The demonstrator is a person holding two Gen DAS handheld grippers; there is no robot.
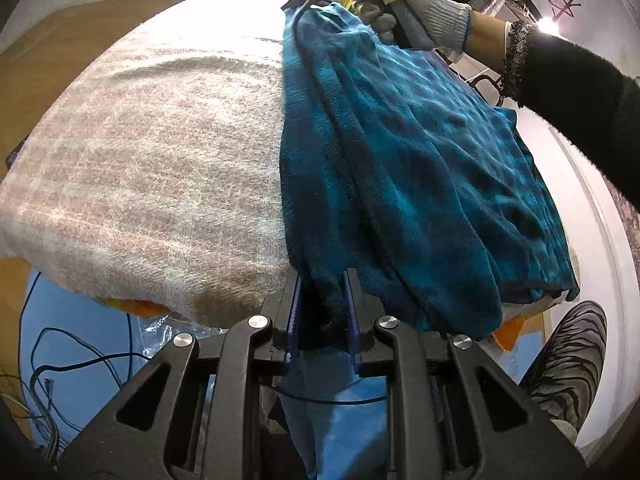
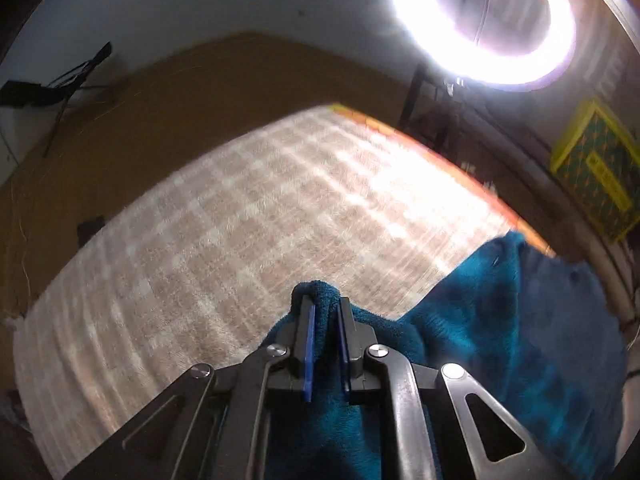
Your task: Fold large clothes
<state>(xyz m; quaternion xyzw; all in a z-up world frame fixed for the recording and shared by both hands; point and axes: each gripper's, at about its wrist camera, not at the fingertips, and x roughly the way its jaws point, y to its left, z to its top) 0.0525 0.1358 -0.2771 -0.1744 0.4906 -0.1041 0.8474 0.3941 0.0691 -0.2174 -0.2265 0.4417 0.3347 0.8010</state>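
Note:
A large teal fleece garment [image 1: 420, 168] lies in long folds over the right side of a table covered with a beige checked blanket [image 1: 152, 152]. My left gripper [image 1: 323, 280] is shut on the garment's near edge at the table's front. My right gripper [image 2: 323, 300] is shut on a bunched fold of the same teal cloth [image 2: 520, 340], held above the blanket [image 2: 240, 220]. In the left wrist view a gloved hand [image 1: 416, 12] holds the right gripper's handle at the garment's far end.
An orange layer [image 1: 140, 307] shows under the blanket's front edge. Blue floor with loose cables [image 1: 60, 368] lies below left. A patterned shoe [image 1: 572, 360] stands at lower right. A bright ring light [image 2: 484, 20] hangs beyond the table, with a yellow-green box [image 2: 600, 168] at right.

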